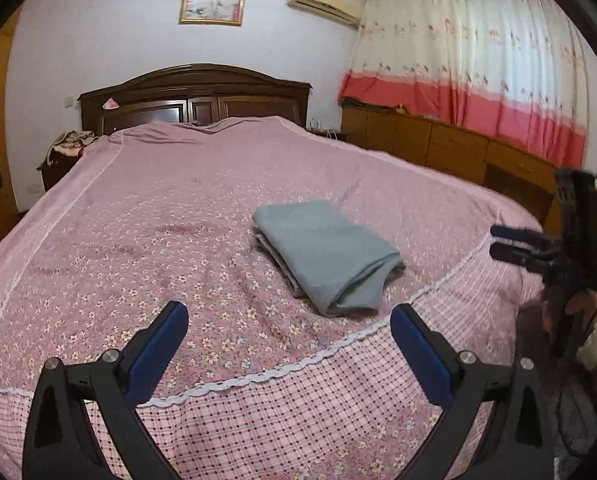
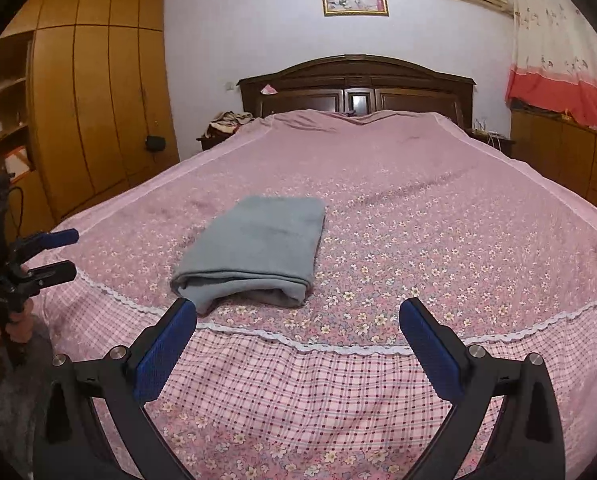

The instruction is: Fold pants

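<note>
In the left wrist view, the folded grey pants [image 1: 326, 256] lay centre-right on the floral bedspread [image 1: 158, 240]; the left gripper [image 1: 288, 316] gaped wide, empty. They looked soft, light and floppy.

In the right wrist view, the right gripper [image 2: 298, 312] stood wide, holding nothing, with the pants left of centre; the layered near edge seemed the best place to grip.

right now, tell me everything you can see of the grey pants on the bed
The grey pants are folded into a compact, roughly rectangular bundle of soft, matte, knit-looking fabric. Several layers show at the near edge, where one corner bulges loosely. The bundle lies flat on the pink floral bedspread, near the foot of the bed, just beyond the white lace trim. Only the bedspread touches it; neither claw does.
</note>
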`<state>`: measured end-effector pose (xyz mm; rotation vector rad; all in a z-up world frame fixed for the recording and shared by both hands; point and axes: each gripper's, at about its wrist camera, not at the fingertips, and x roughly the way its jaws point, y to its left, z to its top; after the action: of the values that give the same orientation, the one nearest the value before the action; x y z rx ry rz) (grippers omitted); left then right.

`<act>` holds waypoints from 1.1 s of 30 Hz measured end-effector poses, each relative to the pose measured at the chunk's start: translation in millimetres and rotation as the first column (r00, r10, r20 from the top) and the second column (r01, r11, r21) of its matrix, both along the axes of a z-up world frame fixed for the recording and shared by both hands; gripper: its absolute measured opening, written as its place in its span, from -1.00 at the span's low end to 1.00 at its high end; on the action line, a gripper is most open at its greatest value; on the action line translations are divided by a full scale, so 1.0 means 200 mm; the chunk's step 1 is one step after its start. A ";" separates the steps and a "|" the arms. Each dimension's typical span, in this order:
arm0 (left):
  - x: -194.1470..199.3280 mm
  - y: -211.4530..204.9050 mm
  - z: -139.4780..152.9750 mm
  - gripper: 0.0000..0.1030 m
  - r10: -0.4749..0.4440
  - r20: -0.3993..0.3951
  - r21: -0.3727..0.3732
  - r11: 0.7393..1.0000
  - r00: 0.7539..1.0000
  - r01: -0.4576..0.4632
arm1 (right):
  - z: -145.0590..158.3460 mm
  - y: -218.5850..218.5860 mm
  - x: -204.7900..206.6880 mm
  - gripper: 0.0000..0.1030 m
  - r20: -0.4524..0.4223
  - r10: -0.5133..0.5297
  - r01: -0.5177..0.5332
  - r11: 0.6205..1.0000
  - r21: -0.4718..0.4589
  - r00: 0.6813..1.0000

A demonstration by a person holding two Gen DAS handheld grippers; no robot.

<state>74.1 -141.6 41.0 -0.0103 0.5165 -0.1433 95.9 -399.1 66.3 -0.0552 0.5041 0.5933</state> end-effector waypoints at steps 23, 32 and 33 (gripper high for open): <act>0.01 -0.03 -0.01 1.00 0.003 -0.008 0.026 1.000 1.000 -0.003 | -0.03 0.04 -0.01 1.00 -0.010 0.015 -0.015 0.999 -0.028 1.000; 0.02 -0.02 -0.02 1.00 0.008 -0.011 0.032 0.999 1.000 -0.008 | -0.04 0.06 -0.02 1.00 -0.018 0.027 -0.028 0.999 -0.046 0.999; 0.02 -0.03 -0.02 1.00 0.008 -0.011 0.034 0.999 1.000 -0.007 | -0.04 0.07 -0.03 1.00 -0.015 0.027 -0.028 0.998 -0.050 1.000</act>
<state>77.7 -146.6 36.5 0.0203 0.5304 -0.1271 90.1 -385.6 58.6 -0.1057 0.5327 0.6085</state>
